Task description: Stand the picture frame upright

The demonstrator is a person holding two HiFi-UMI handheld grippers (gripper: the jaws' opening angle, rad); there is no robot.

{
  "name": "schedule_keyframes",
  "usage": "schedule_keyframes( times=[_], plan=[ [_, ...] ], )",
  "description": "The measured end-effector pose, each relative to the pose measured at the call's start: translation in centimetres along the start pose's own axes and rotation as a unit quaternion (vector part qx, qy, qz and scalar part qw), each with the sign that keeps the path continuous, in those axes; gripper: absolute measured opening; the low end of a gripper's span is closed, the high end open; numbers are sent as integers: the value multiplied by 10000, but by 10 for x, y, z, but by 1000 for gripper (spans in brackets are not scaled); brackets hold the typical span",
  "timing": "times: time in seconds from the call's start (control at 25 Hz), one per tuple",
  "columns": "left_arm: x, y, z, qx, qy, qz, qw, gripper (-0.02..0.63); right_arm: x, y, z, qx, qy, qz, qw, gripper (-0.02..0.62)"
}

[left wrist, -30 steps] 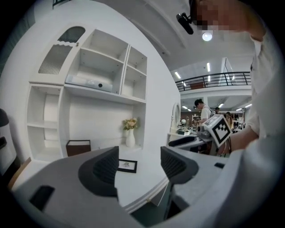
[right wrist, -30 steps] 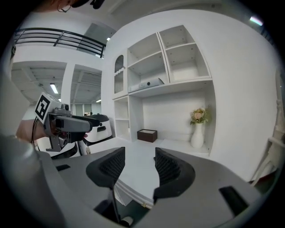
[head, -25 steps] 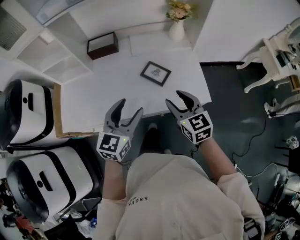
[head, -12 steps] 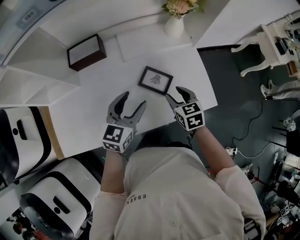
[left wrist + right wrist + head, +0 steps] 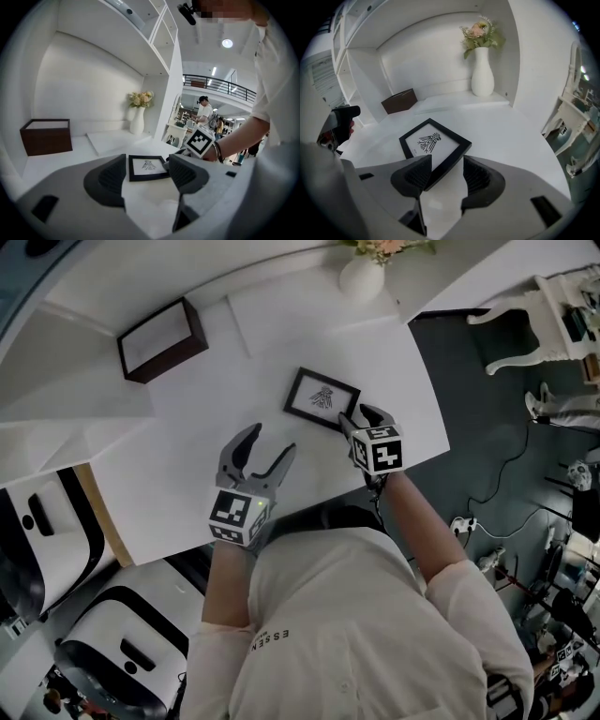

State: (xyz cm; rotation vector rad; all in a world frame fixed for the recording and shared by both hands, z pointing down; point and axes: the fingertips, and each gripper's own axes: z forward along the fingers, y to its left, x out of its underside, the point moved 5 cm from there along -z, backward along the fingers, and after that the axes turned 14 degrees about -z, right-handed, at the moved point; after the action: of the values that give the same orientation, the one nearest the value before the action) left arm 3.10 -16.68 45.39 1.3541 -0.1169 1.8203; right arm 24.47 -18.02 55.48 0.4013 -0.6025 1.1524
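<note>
A black picture frame (image 5: 322, 398) with an insect drawing lies flat on the white table (image 5: 187, 465). My right gripper (image 5: 361, 417) is open at the frame's near right corner. In the right gripper view the frame (image 5: 433, 144) reaches in between the jaws of the right gripper (image 5: 444, 176), its corner close to the left one. My left gripper (image 5: 269, 441) is open above the bare table, a short way near-left of the frame. Through its jaws in the left gripper view I see the left gripper (image 5: 149, 177), the frame (image 5: 147, 167) ahead and the right gripper's marker cube (image 5: 201, 141).
A dark brown box (image 5: 161, 338) stands at the back left and a white vase of flowers (image 5: 361, 276) at the back. A flat white sheet (image 5: 291, 315) lies behind the frame. The table's right edge (image 5: 429, 381) drops to dark floor. White machines (image 5: 37, 540) stand at left.
My right gripper has moved forward from the table's front edge up to the frame's near corner. The left gripper has come forward over the table a little.
</note>
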Motion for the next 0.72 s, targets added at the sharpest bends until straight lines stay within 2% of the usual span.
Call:
schedule_keyframes(
  times=[0.16,0.44,0.72],
  plan=[
    [4,5,4,21,86,-42,10000,281,2,-3,9,9,79,230,9997,222],
    [7,6,7,-15,126,-147,9998,281,1,-1,11,-144,164,296,9993,190],
    [14,-9,7,-92,218,-140,9996,281,4,-3,8,-302,213,1,9993,183]
  ],
)
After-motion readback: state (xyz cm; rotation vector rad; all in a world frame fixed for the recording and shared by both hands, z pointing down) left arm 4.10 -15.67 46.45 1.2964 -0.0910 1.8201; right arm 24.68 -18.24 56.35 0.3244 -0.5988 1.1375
